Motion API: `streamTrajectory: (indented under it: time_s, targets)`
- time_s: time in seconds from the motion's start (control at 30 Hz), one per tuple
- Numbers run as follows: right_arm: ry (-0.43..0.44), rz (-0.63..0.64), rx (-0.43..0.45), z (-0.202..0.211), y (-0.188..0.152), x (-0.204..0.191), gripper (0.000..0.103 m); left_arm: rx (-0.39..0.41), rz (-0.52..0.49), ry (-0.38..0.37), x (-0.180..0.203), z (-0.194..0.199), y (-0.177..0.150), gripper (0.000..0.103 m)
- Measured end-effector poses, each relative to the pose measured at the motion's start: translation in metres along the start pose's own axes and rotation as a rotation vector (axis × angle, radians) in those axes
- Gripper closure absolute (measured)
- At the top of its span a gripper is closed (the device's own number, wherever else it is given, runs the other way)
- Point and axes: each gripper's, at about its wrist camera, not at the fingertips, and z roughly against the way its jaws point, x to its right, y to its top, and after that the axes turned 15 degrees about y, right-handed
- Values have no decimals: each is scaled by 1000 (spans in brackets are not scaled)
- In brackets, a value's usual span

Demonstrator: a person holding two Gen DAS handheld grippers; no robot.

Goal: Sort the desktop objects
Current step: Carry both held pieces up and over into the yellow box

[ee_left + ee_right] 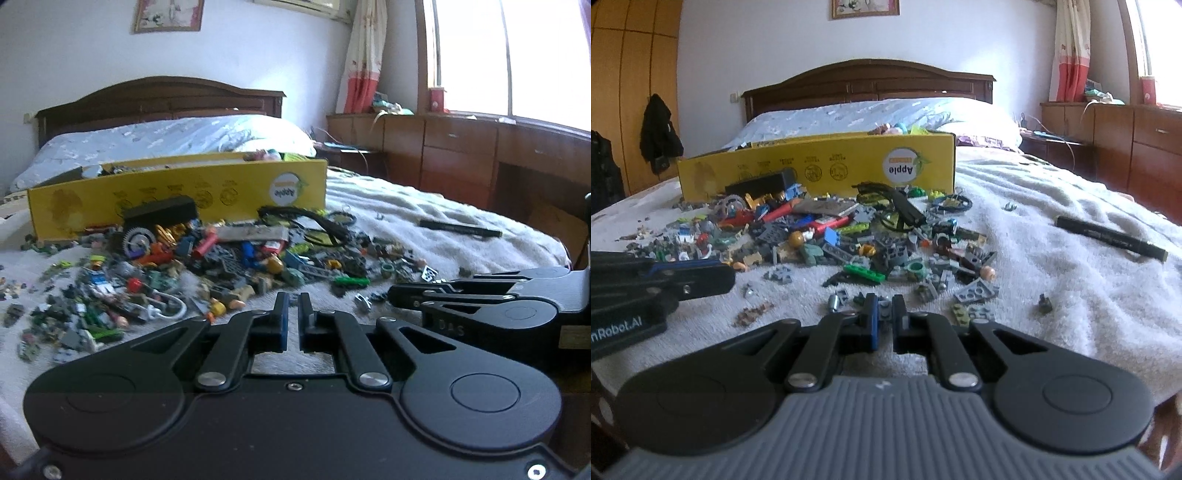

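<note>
A heap of small toy bricks and parts [236, 258] [849, 236] lies on the white blanket in front of a yellow cardboard box [177, 199] [820, 166]. At the heap's near edge my left gripper [293, 306] is shut, and I see nothing between its pads. To its right my right gripper [885, 308] sits over scattered grey plates, with a small grey brick [885, 305] pinched between its tips. Each gripper shows side-on in the other's view: the right gripper [393, 295], the left gripper [729, 277].
A black marker [460, 228] [1112, 238] lies alone on the blanket [1052, 206] to the right. A black block [761, 182] and a grey gear wheel [138, 240] rest against the box. Pillows and a wooden headboard stand behind; low cabinets [461, 155] line the right wall.
</note>
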Motion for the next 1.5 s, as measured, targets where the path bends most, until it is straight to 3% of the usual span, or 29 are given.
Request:
streamTrajectory:
  time_s: [0.3, 0.5, 0.67, 0.8, 0.97, 1.1, 1.23, 1.3, 1.5]
  targets:
    - [25, 25, 40, 9, 11, -10, 95, 79, -27, 43, -11, 20, -2, 98]
    - [12, 56, 50, 17, 13, -15, 95, 84, 28, 25, -26, 22, 0, 98]
    - [26, 49, 89, 20, 19, -14, 95, 185, 7, 130, -30, 29, 4, 98]
    - [46, 90, 121, 22, 23, -20, 95, 309, -102, 213, -16, 40, -1, 98]
    - [122, 113, 135, 16, 32, -24, 95, 324, -127, 223, -6, 36, 3, 98]
    - [169, 112, 118, 8, 40, -21, 95, 253, -100, 164, -9, 21, 11, 98]
    - [165, 105, 89, 6, 35, -9, 95, 111, -18, -74, -22, 13, 12, 95]
    - [149, 88, 82, 8, 30, -2, 95, 60, 7, -149, -21, 13, 6, 94]
    - [124, 53, 86, 17, 14, 11, 95, -62, -35, -131, -8, -8, -13, 89]
